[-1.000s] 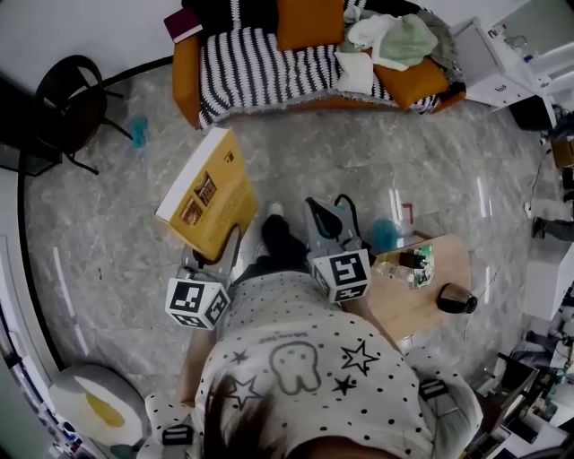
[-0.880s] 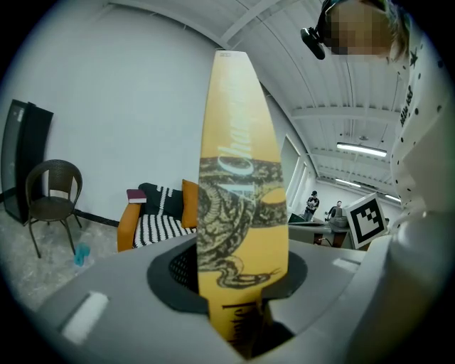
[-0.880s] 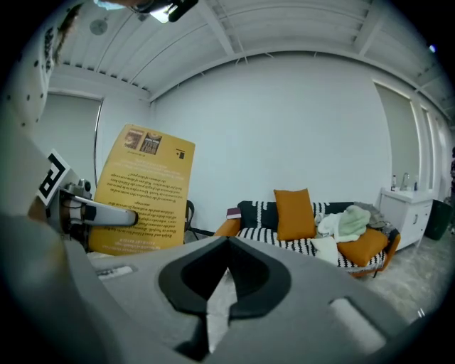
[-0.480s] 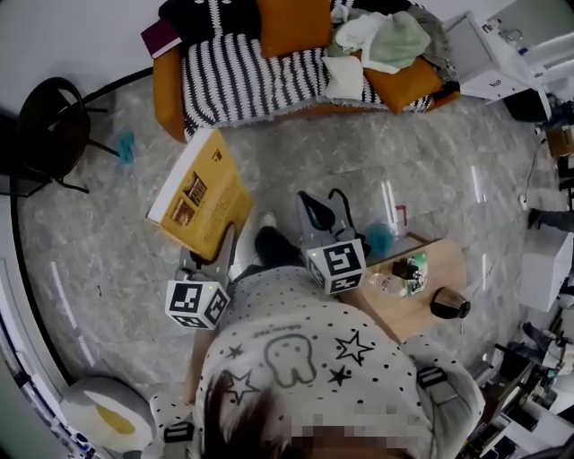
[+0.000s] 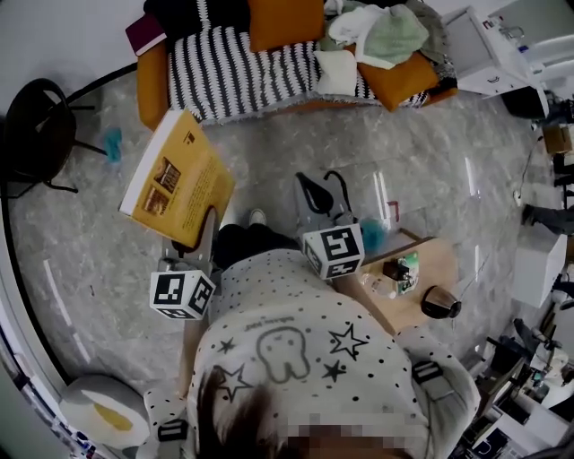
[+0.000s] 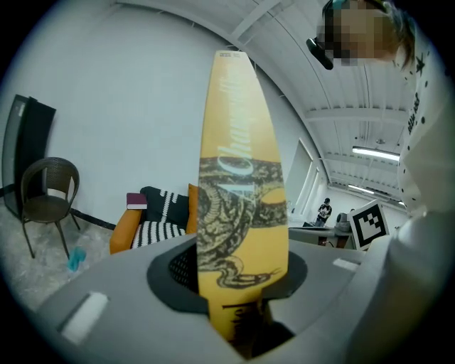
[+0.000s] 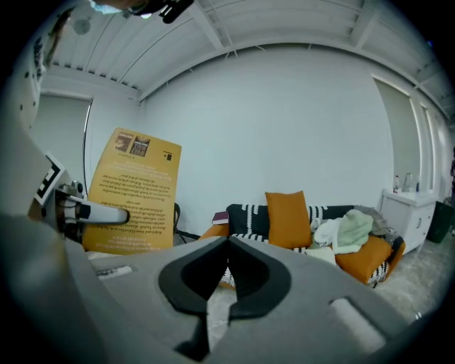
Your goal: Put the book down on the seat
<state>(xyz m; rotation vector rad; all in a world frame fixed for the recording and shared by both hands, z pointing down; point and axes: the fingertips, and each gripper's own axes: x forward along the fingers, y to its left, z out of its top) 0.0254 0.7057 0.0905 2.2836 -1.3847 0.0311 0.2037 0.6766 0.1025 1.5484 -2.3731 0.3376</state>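
Note:
A yellow book (image 5: 175, 179) stands tilted above the grey floor, short of the orange sofa (image 5: 151, 82). My left gripper (image 5: 203, 235) is shut on its lower edge. In the left gripper view the book's spine (image 6: 242, 178) rises straight up from between the jaws of the left gripper (image 6: 240, 281). A black-and-white striped blanket (image 5: 242, 73) covers the sofa seat. My right gripper (image 5: 316, 194) hangs shut and empty to the right of the book. In the right gripper view its jaws meet at the tips of the right gripper (image 7: 228, 243), with the book's back cover (image 7: 134, 192) to the left.
On the sofa lie an orange cushion (image 5: 285, 21), a heap of pale clothes (image 5: 377, 34) and a small dark red book (image 5: 143, 34) on the arm. A black chair (image 5: 38, 134) stands at left. A low wooden table (image 5: 439, 260) with small items is at right.
The book and my left gripper have shifted left and slightly up in the head view. The sofa has slid left too, and the right gripper has kept beside me.

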